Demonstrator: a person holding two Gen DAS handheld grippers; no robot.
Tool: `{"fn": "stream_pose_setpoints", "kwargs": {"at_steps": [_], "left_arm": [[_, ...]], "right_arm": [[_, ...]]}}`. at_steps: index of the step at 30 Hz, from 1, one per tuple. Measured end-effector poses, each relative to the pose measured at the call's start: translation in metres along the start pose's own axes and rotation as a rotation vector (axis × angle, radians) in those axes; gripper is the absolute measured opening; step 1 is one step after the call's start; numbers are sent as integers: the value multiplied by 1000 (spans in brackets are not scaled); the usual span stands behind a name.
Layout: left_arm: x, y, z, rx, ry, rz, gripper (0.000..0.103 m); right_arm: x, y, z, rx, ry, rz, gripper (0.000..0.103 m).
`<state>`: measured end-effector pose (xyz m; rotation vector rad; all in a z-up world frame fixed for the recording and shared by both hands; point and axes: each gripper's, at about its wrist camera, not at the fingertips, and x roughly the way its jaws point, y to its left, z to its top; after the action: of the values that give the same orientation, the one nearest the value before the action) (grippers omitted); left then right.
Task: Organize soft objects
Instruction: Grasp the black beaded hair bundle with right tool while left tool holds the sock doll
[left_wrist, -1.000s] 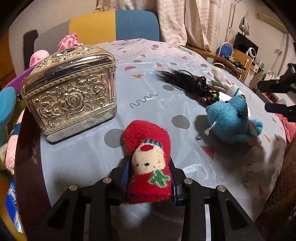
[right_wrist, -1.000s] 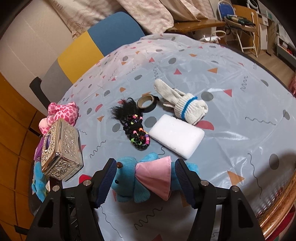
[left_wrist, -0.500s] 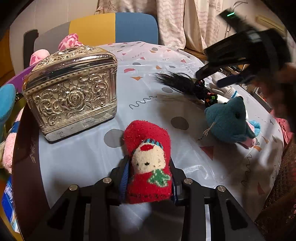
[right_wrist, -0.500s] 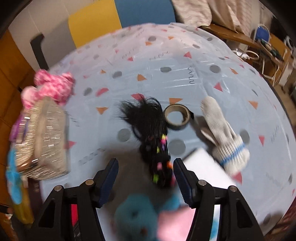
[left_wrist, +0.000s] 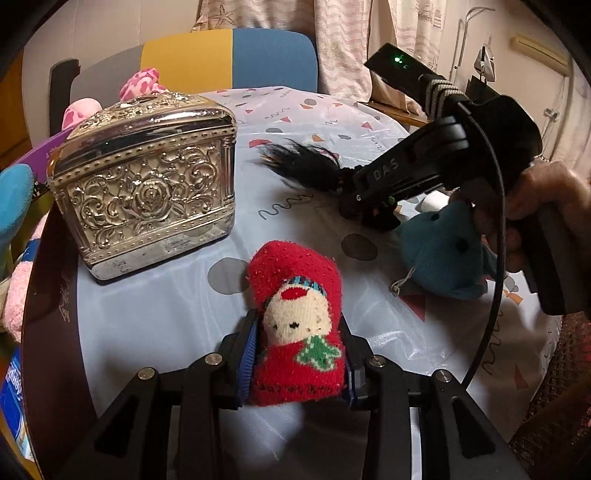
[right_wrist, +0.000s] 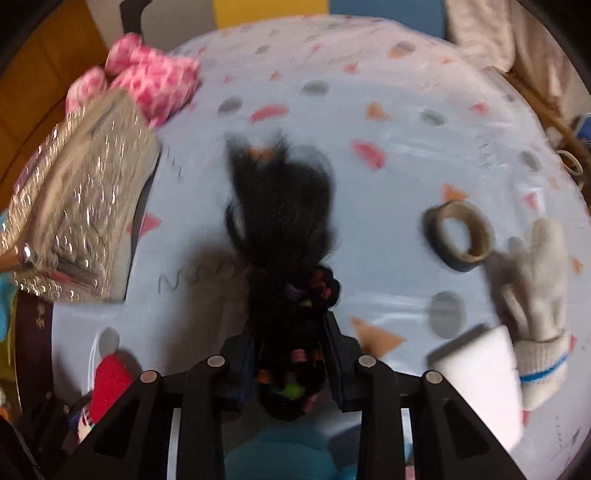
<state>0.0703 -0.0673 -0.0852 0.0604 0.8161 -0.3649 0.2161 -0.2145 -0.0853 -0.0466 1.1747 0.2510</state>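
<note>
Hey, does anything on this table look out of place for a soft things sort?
Yes. A roll of tape lies on the tablecloth beside the white glove, and an ornate metal box stands at the left edge; both are hard items among plush toys and socks. Nothing looks spilled or damaged.

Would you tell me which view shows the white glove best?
The right wrist view: the white glove lies whole, though blurred, at the right, beside the tape roll. In the left wrist view the right gripper hides it.
</note>
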Motion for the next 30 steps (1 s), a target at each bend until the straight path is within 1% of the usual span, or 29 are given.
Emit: {"fn": "stream_pose_setpoints", "kwargs": {"at_steps": [1,5,10,13,16,18,22,27,30], "left_arm": [[0,0,0,-1,-2,1,38],[0,-3,-1,6,-2,7,37],[1,-5,2,10,9,4,37],[2,-3,6,10,21,5,33],[-1,-1,13,-17,48,-1,29],[-4,1,17,-33,58,-4,28],[-27,-4,28,-22,15,-7,28],[-57,-6,42,-21,-50,-15,28],[-74,-3,48,-40,-71,-17,29]], "right_arm": [[0,1,0,-6,-3,-2,32],[0,-10,0,54,-4,51,32],[0,-16,-2,66,-22,68,32],[-4,-11,-4,33,-28,47,32],[-4,-5,-5,-10,-39,12,32],[-5,-2,-7,-34,-49,-6,32],[-8,6,-14,-115,-82,-62,32],[-6,9,-12,-138,-97,-80,32],[-6,10,-13,-147,-105,-88,32]]}}
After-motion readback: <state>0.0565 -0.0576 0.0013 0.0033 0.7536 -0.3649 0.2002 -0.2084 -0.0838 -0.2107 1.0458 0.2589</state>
